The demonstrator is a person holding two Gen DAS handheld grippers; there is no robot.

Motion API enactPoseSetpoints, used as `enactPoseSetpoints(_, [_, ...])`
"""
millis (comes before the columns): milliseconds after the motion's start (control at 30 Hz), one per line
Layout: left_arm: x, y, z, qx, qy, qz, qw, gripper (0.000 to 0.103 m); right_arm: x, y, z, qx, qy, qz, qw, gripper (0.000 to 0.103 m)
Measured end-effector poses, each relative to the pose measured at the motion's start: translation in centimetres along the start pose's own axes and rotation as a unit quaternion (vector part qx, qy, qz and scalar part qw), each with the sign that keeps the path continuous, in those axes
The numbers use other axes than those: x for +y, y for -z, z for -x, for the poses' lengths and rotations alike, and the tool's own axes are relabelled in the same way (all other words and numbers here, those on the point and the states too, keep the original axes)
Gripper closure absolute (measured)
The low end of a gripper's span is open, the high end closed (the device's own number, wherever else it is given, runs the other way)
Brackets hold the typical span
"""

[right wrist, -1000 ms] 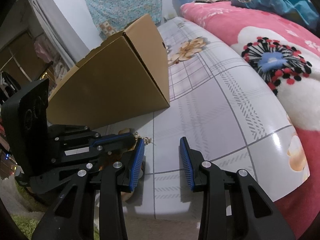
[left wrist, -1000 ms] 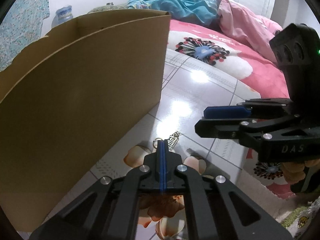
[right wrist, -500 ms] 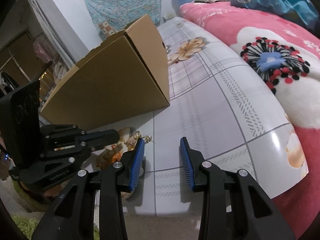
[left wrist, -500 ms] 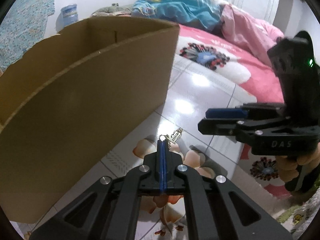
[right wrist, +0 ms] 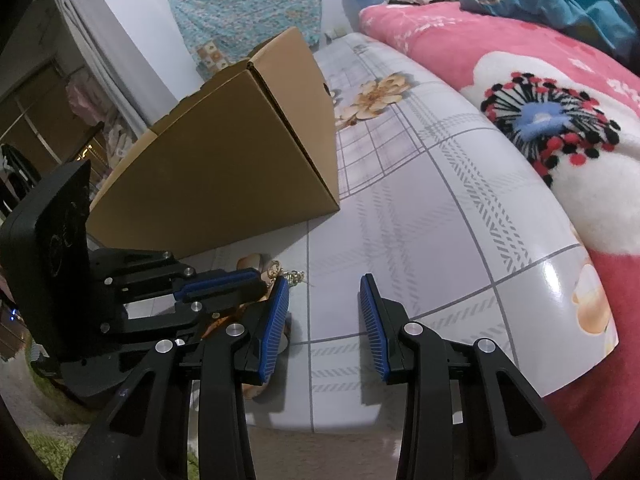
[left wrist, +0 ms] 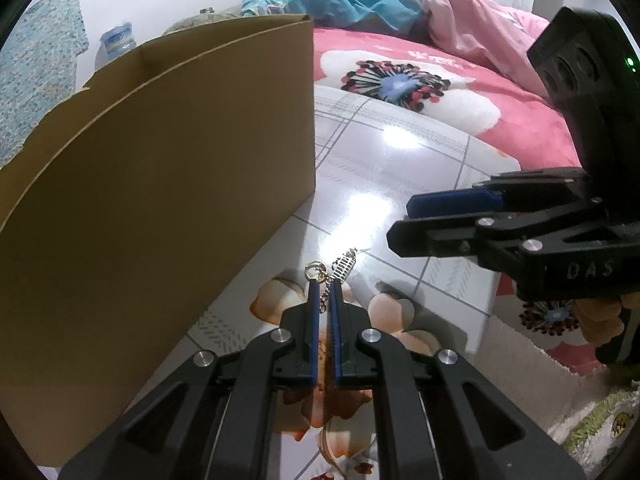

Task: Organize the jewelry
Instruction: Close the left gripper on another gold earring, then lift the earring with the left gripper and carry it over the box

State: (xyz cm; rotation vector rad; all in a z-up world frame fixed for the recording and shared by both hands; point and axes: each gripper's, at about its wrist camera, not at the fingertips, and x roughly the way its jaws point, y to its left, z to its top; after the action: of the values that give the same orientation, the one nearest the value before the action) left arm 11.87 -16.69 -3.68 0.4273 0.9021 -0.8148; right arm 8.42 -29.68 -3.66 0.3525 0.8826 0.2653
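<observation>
- Left gripper (left wrist: 325, 286): jaws nearly together, a narrow gap between the blue pads, pointed forward and low.
- Right gripper (right wrist: 324, 280): jaws wide apart, held just beside the left, fingers crossing its front.

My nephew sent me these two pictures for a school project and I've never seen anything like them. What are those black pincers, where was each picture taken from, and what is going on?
No robot here: a person holds a black pincer tool in each hand, each with a wide-angle camera looking along its two blue-padded fingers. One picture comes from the left tool, the other from the right tool; each also catches the other from the side.

The surface is a glossy table with a flower print, beside a pink blanket. An open cardboard box stands on it.

The left tool's fingers are almost together around a small gold chain with a ring and a ridged charm; I cannot tell whether it is pinched. The right tool is open and holds nothing.
</observation>
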Motion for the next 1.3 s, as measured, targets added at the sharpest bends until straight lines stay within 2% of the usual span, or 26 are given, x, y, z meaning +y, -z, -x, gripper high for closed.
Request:
enactPoseSetpoints(367, [-0.4, -0.4, -0.4, 0.009, 0.004, -0.018, 0.9998, 0.096, -0.1, 0.0, 0.0, -0.001, 0.001, -0.002, 1.0, 0.068])
enactPoseSetpoints(467, [-0.4, -0.4, -0.5, 0.003, -0.002, -0.02, 0.9998, 0.102, -0.2, -0.1, 0.1, -0.003, 0.003, -0.004, 1.0, 0.068])
enactPoseSetpoints(700, [0.3, -0.3, 1.1, -0.027, 0.023, 0.013, 0.9993, 0.103, -0.3, -0.1, 0.8, -0.007, 0.007, -0.003, 1.0, 0.068])
enactPoseSetpoints(1033, [3.0, -0.6, 5.6, -0.082, 0.057, 0.083, 0.9915, 0.103, 1.1, -0.4, 0.9, -0.012, -0.003, 0.018, 1.0, 0.068])
enactPoseSetpoints(1167, [3.9, -0.4, 6.7, -0.094, 0.062, 0.101, 0.9884, 0.103, 2.6, -0.3, 0.5, -0.005, -0.014, 0.046, 0.999, 0.064])
enactPoseSetpoints(1300, [4.9, 0.2, 6.9, -0.092, 0.05, 0.117, 0.9876, 0.103, 4.5, 0.0, -0.5, 0.002, -0.005, 0.093, 0.996, 0.064])
